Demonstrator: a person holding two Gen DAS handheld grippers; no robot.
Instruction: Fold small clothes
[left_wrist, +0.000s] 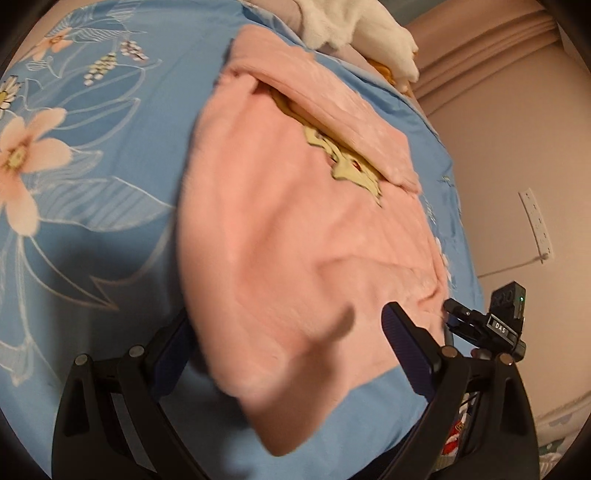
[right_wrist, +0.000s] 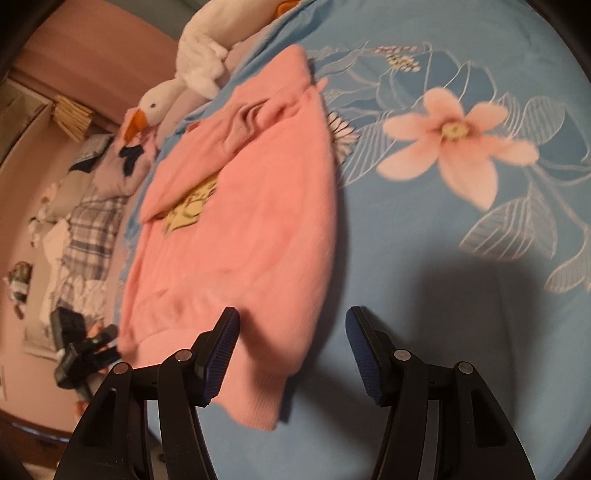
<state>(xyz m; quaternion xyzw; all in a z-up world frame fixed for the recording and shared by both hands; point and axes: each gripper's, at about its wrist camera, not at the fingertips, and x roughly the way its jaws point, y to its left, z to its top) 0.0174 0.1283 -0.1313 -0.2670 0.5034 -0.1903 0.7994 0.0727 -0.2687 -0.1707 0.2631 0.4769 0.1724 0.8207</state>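
While the pink sweater (left_wrist: 295, 229) lies on the blue floral bedsheet (left_wrist: 110, 155), both the left gripper (left_wrist: 288, 332) and right gripper (right_wrist: 291, 332) gape wide, empty; plush goose (right_wrist: 195, 74) at eleven o'clock.

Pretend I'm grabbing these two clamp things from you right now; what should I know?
Left gripper: jaws open, astride the pink sweater's near edge, gripping nothing.
Right gripper: jaws open, empty, at the sweater's near corner.
The sweater lies on the blue floral bedsheet, one sleeve already folded across the yellow print.
Left to do: the remaining folds. A plush goose sits beyond it.
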